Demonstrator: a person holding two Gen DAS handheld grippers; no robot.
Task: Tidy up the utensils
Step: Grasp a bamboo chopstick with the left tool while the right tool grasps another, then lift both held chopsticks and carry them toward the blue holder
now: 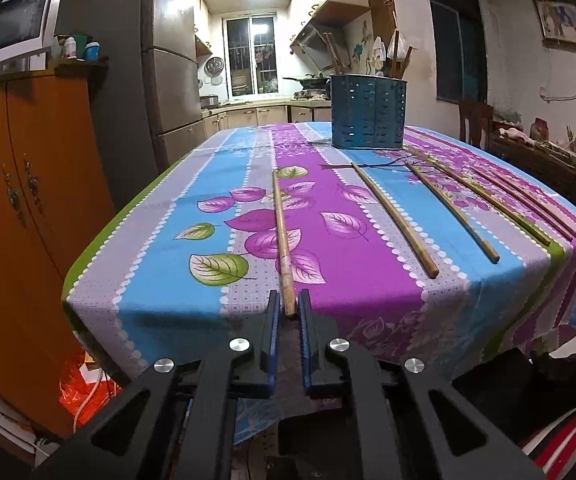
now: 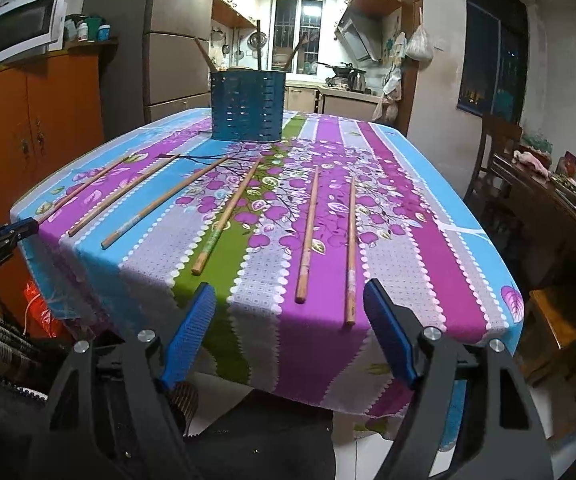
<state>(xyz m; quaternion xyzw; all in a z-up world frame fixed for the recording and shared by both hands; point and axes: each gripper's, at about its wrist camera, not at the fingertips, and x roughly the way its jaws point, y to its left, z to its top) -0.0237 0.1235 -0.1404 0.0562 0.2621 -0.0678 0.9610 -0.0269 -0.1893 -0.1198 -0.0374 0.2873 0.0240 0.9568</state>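
Pinching chopstick [image 1: 282, 240] end between left tongs [image 1: 289, 312].

No legible text (anywhere visible).

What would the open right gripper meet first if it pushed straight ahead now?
Probably the near ends of two wooden chopsticks between the right gripper fingers, lying on the floral tablecloth. The blue perforated utensil holder is well beyond them.

Both wrist views look along the table [image 1: 368, 240] from its near edge toward the kitchen; the blue utensil holder [image 1: 368, 112] [image 2: 248, 106] appears upper centre in each
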